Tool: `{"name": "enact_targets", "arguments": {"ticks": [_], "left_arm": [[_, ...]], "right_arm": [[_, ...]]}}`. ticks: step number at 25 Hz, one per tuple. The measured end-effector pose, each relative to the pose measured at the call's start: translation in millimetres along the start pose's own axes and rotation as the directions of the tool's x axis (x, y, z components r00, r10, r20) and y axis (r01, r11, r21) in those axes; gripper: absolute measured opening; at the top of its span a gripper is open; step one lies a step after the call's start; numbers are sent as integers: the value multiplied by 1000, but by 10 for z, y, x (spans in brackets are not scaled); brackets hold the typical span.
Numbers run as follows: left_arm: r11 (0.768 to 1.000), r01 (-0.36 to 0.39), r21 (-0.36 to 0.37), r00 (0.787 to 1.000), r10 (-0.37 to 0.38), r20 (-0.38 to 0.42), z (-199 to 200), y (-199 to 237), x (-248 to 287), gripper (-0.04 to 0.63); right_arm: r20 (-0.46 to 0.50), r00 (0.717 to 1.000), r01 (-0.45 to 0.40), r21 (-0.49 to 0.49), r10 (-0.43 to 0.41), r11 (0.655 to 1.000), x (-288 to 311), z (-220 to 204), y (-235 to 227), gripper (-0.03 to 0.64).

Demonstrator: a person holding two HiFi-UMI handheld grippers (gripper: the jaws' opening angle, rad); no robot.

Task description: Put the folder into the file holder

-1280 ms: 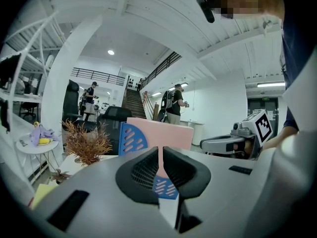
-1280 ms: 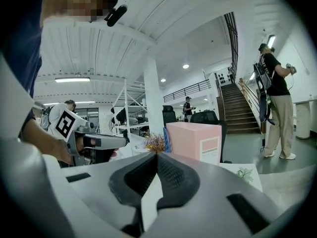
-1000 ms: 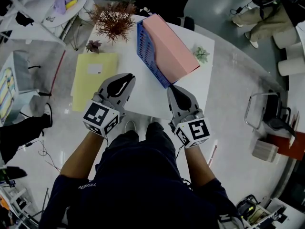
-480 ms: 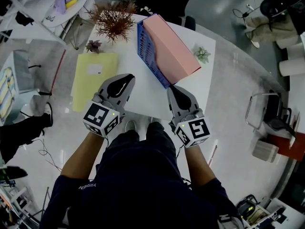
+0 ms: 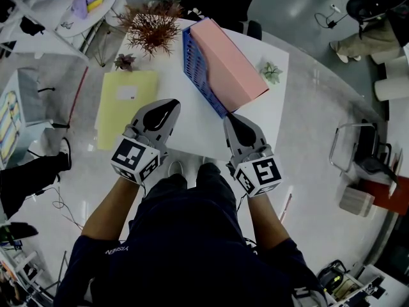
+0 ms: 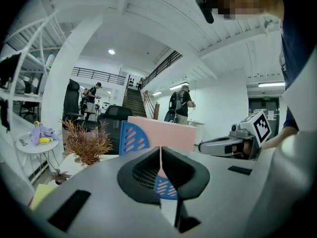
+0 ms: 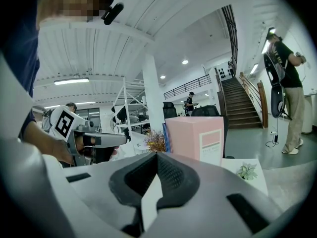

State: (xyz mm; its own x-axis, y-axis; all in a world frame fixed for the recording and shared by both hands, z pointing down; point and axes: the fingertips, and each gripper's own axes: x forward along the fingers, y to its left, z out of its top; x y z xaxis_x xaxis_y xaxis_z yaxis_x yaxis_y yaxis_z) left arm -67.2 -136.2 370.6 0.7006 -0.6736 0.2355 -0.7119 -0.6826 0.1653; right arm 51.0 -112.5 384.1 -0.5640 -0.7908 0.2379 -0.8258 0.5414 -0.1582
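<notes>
- The white table [image 5: 192, 130] is carrying everything, and the person is standing at its near edge with a gripper in each hand
- The blue file holder [image 5: 199, 72] is standing slantwise across the middle of the table, with its lattice side facing left
- A pink box file [image 5: 229, 62] is sitting inside the file holder and filling most of it
- The yellow folder [image 5: 124, 117] is lying flat at the table's left side, well apart from the file holder, and a small white label is showing near its far end
- The left gripper [image 5: 167, 104] is hovering just right of the folder, its jaws pressed together with nothing between them
- The right gripper [image 5: 229, 117] is hovering near the file holder's near corner, its jaws likewise closed and empty
- A reddish dried plant [image 5: 152, 27] is standing at the far left of the table
- A small green succulent [image 5: 270, 73] is sitting right of the file holder
</notes>
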Motion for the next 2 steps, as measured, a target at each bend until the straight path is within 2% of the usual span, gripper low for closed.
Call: {"name": "enact_targets", "arguments": {"ticks": [2], "left_arm": [[1000,0,1,1000,0,0,1,-11,9,40]], "right_arm": [[-1,1000,-3,-1,3,1000,-5,-4,-7,3]]}}
